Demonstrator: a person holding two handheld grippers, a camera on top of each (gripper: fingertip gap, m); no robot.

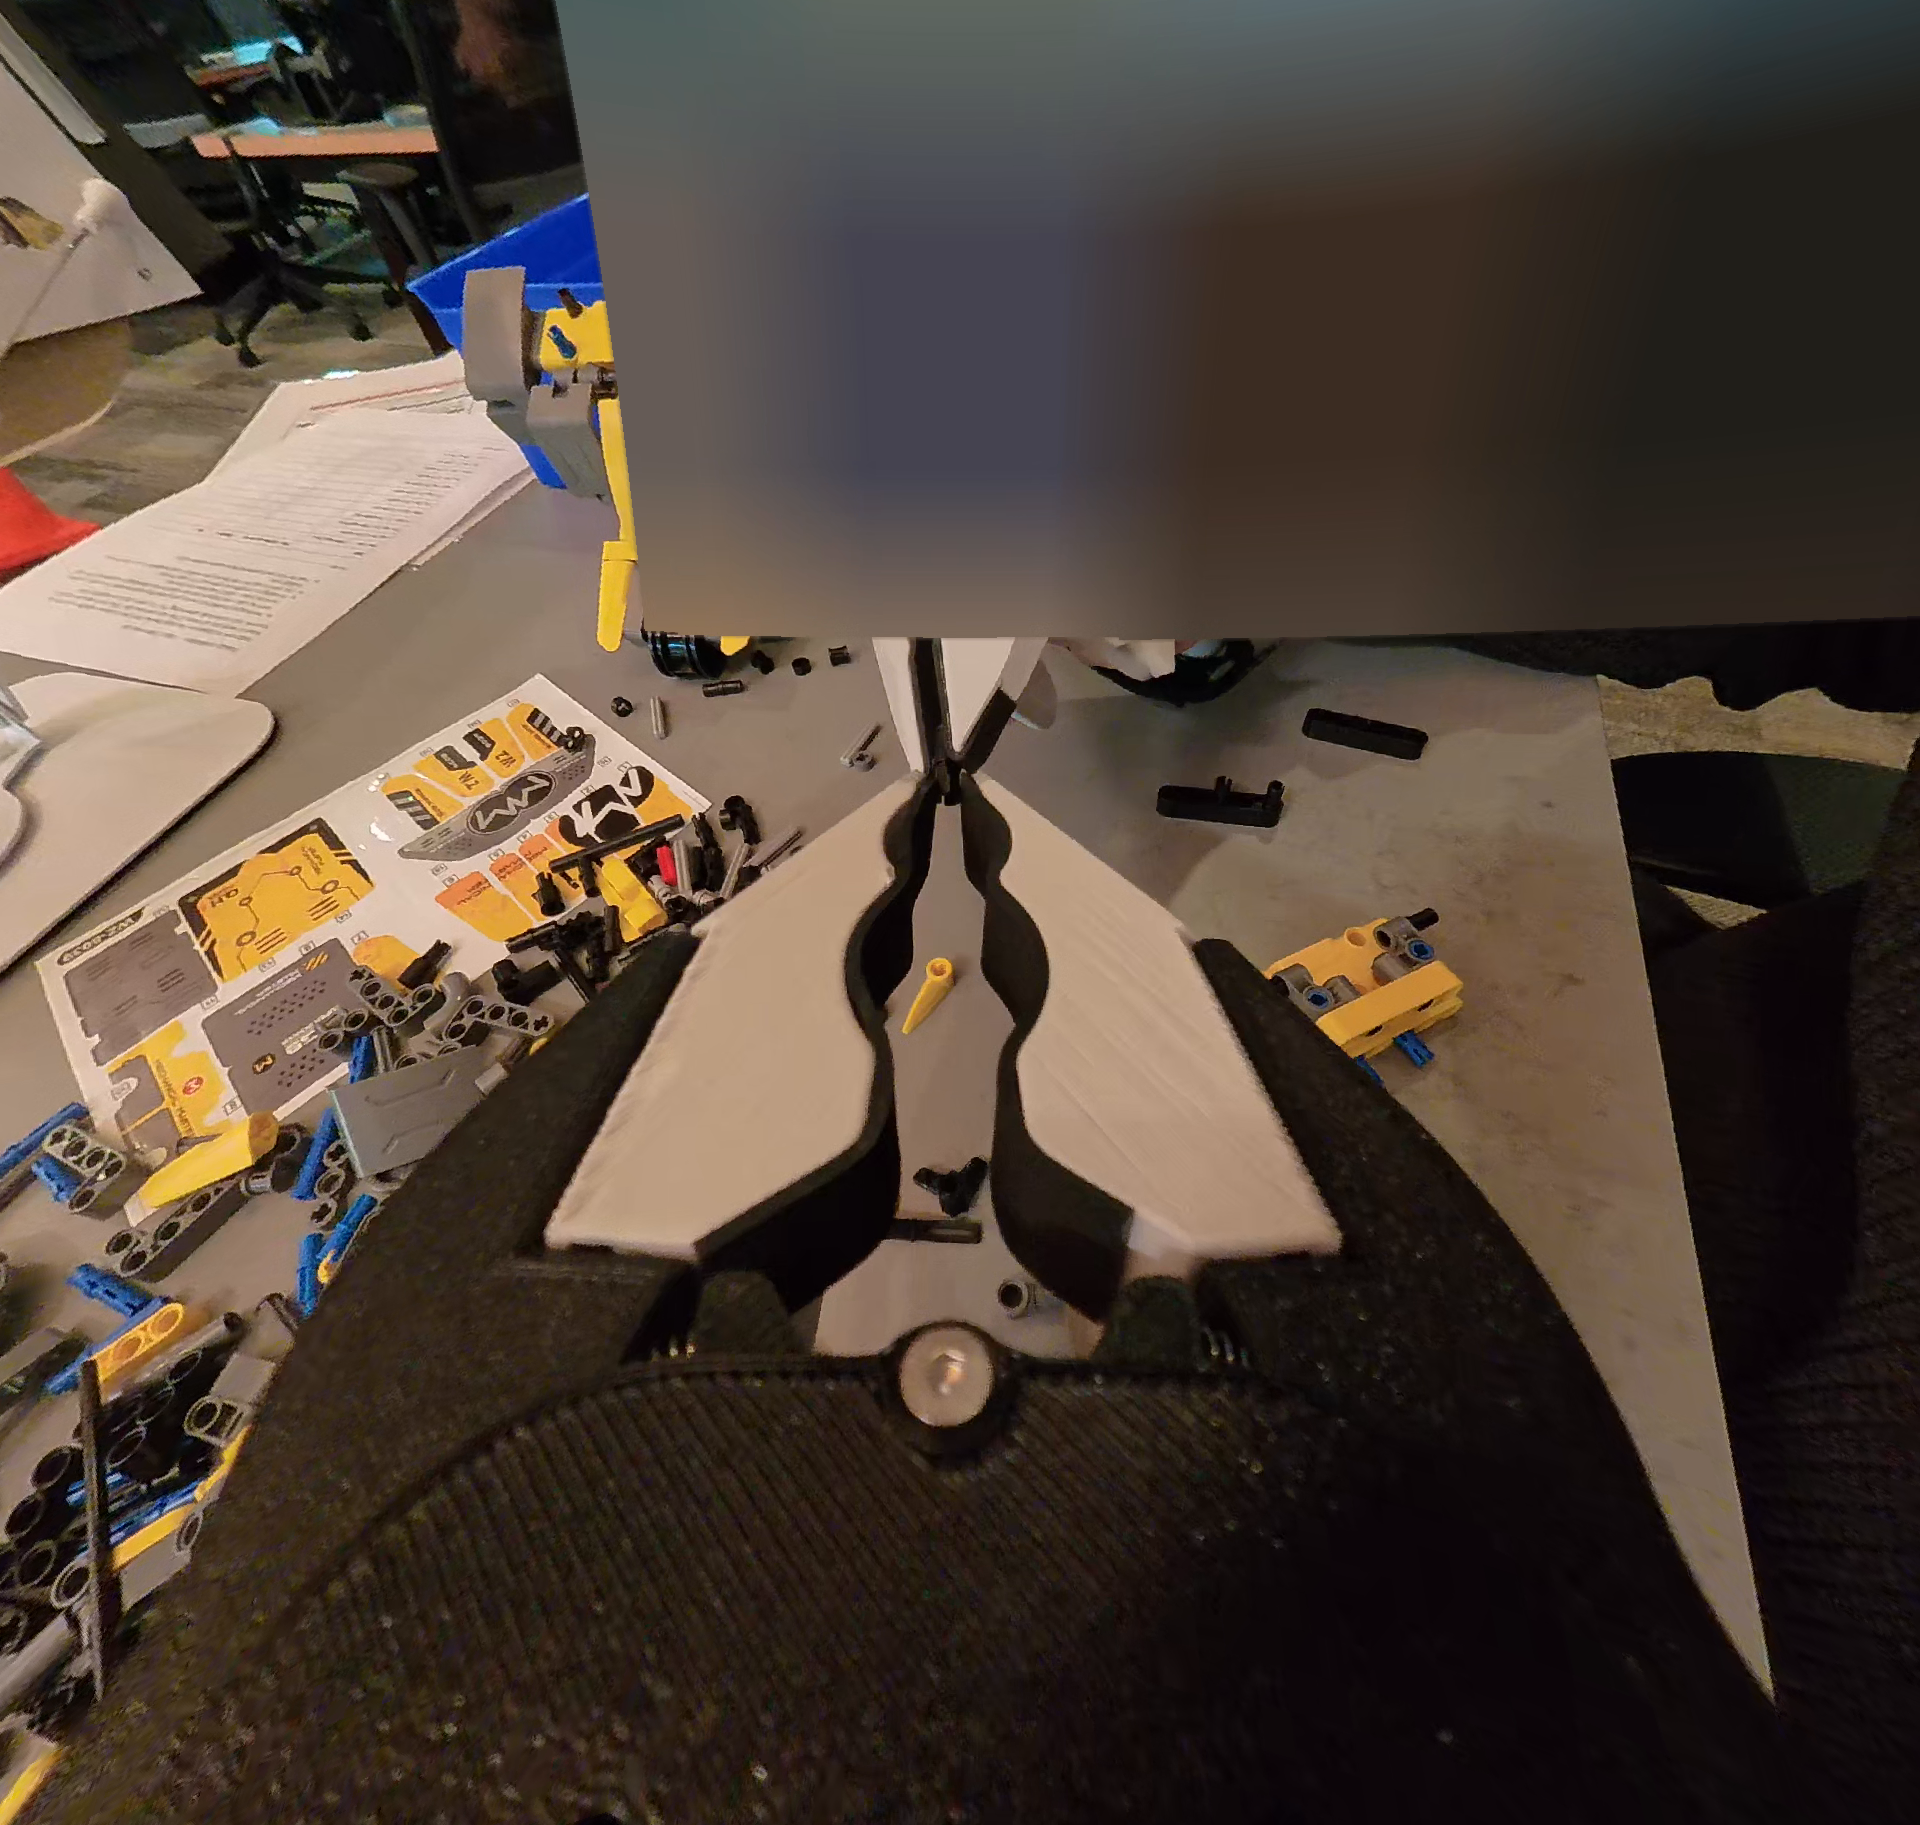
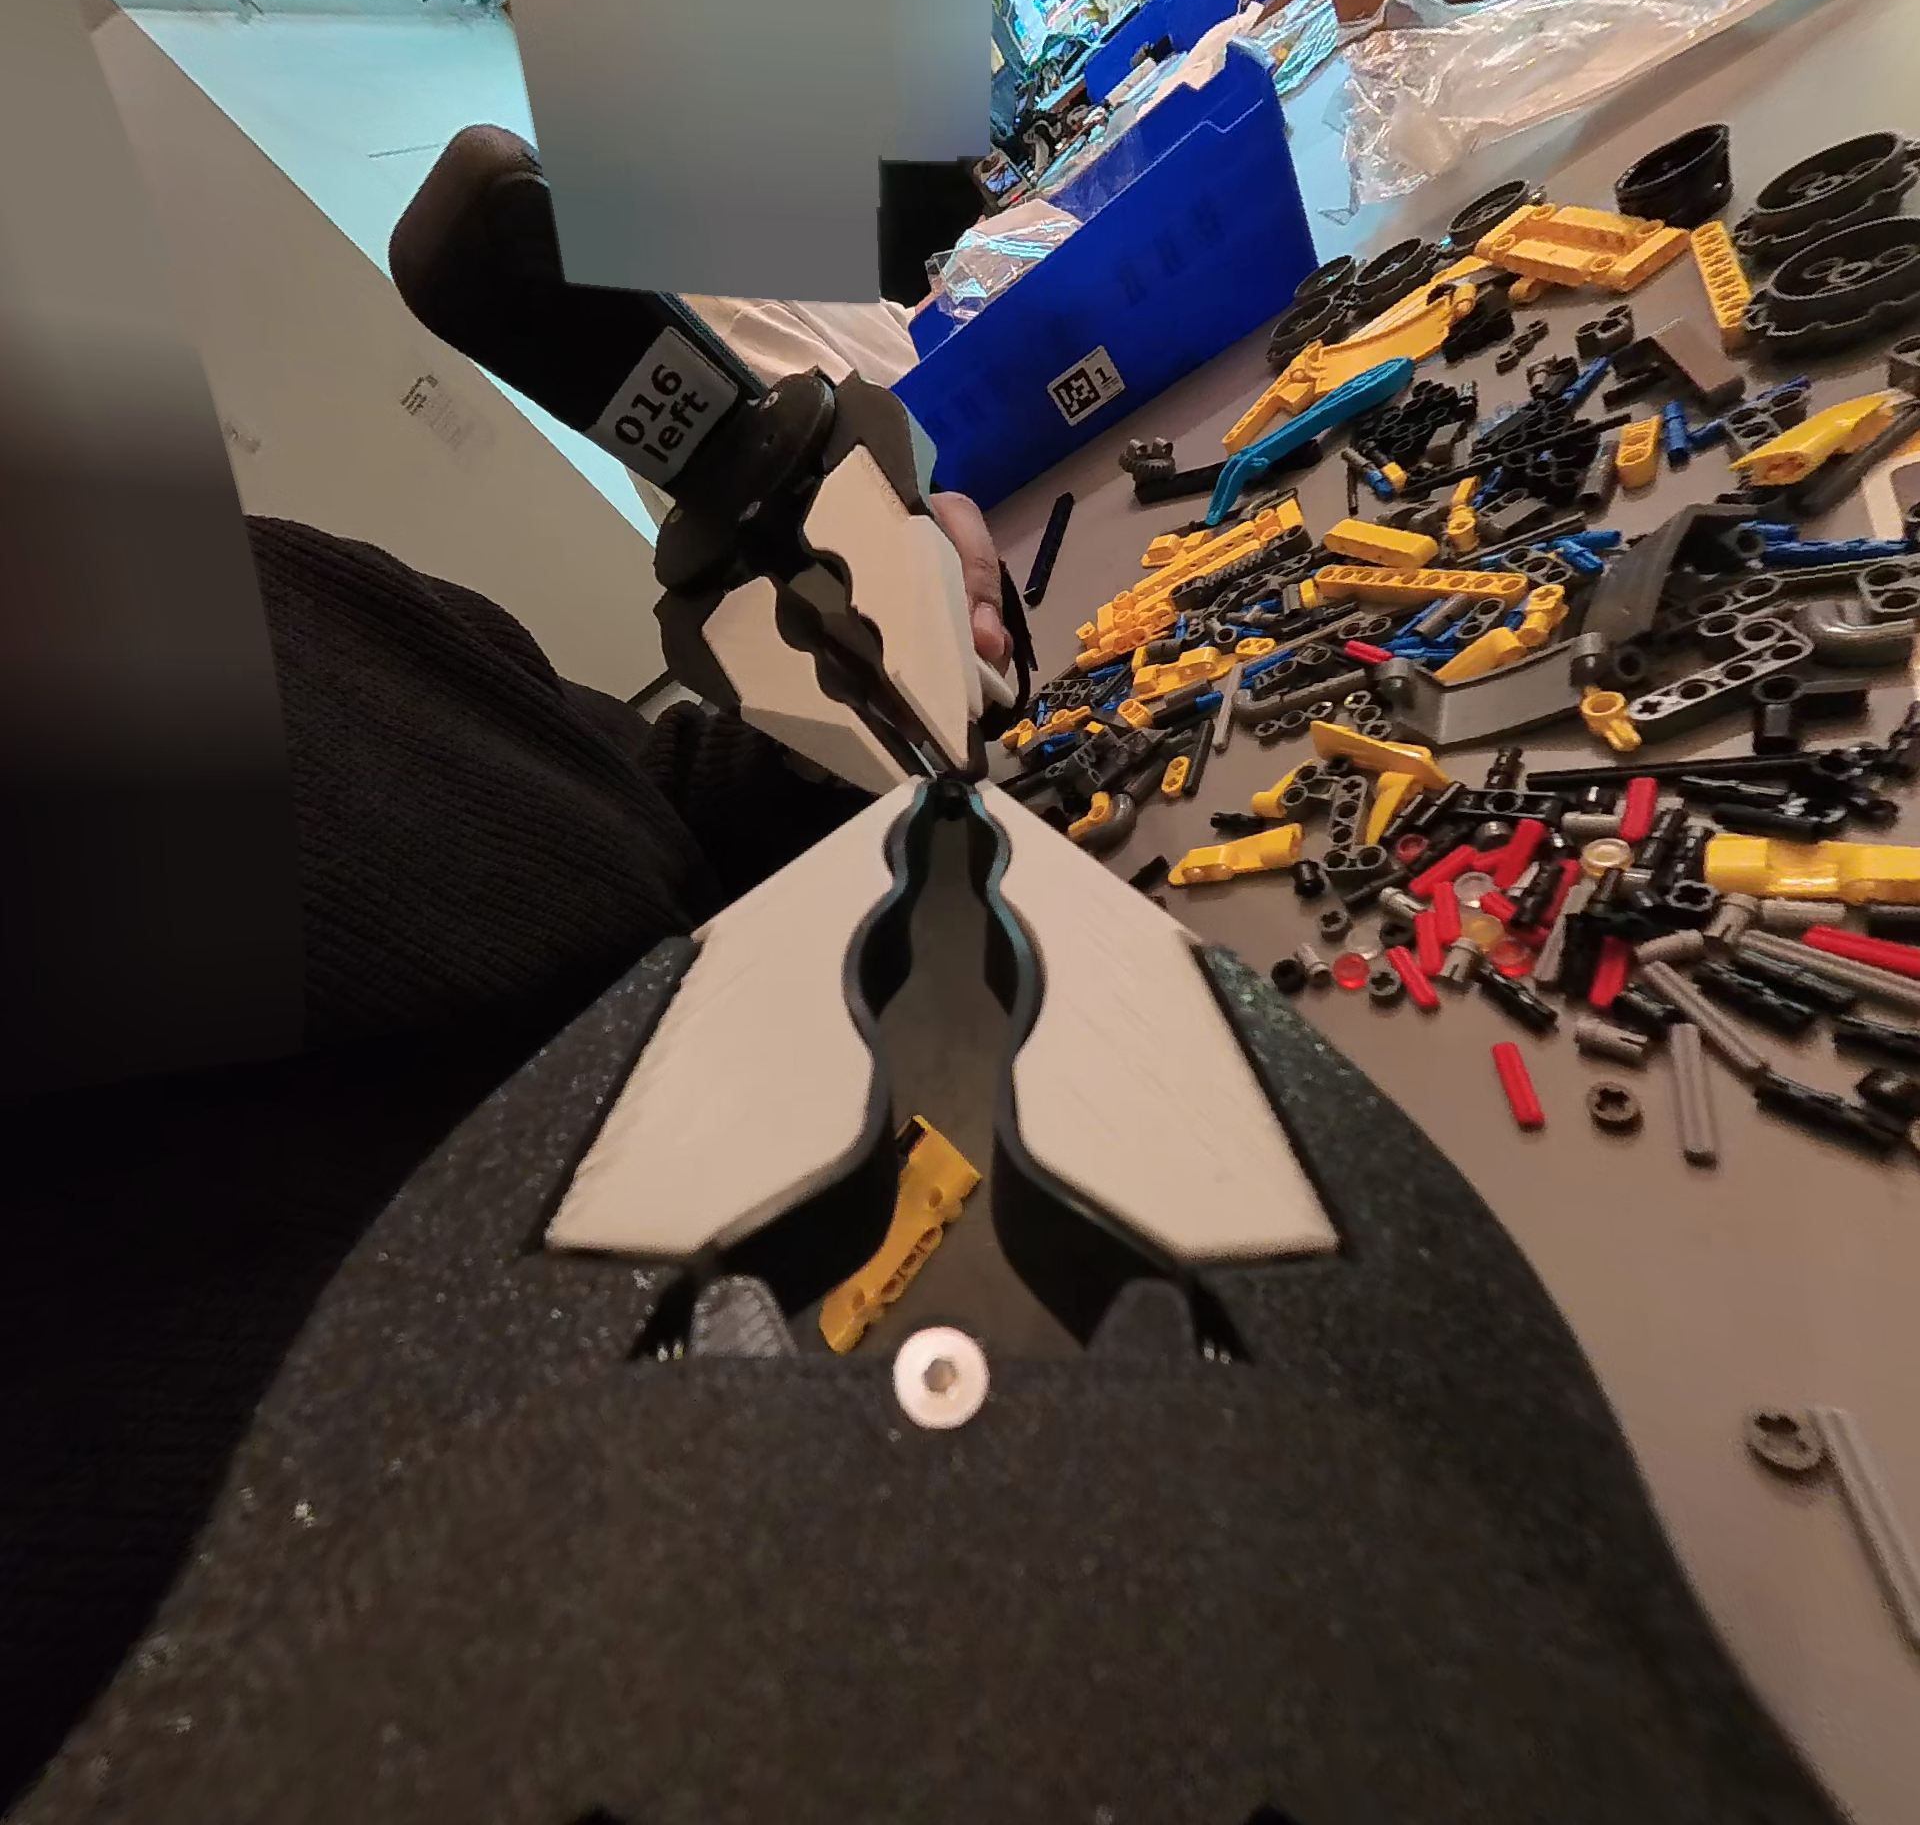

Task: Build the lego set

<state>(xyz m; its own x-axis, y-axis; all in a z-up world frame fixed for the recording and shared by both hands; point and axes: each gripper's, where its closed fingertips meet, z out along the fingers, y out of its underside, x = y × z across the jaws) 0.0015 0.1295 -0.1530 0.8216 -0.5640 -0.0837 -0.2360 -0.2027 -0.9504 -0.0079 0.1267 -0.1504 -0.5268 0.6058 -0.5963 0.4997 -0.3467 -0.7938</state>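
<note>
Two grippers meet tip to tip above the grey table (image 1: 1351, 840). We see the left gripper (image 1: 943, 773) with its jaws closed down to the tips, pinching a small black piece (image 1: 945, 765). The right gripper (image 2: 948, 796) is closed just as tightly on the same spot from the opposite side. Whether that is one piece or two pressed together, we cannot tell; it is too small and dark. Both grippers are lifted clear of the table.

Below the left gripper's fingers lie a loose yellow tapered piece (image 1: 928, 996) and a few black pins, untouched. Left of them we note a sticker sheet (image 1: 312, 944) with parts scattered over it, and printed papers (image 1: 260, 528) farther back. A small yellow sub-assembly (image 1: 1371, 996) sits just beside the left gripper on its right, with two black beams (image 1: 1363, 733) beyond. A partly built yellow and grey model (image 1: 561, 393) stands near the blur patch.

Right view: a yellow beam (image 2: 904, 1245) lies under the right gripper. A big pile of loose parts (image 2: 1455, 632) spreads to the right, black wheels (image 2: 1829, 248) behind it, blue bin (image 2: 1122, 321) at the back.
</note>
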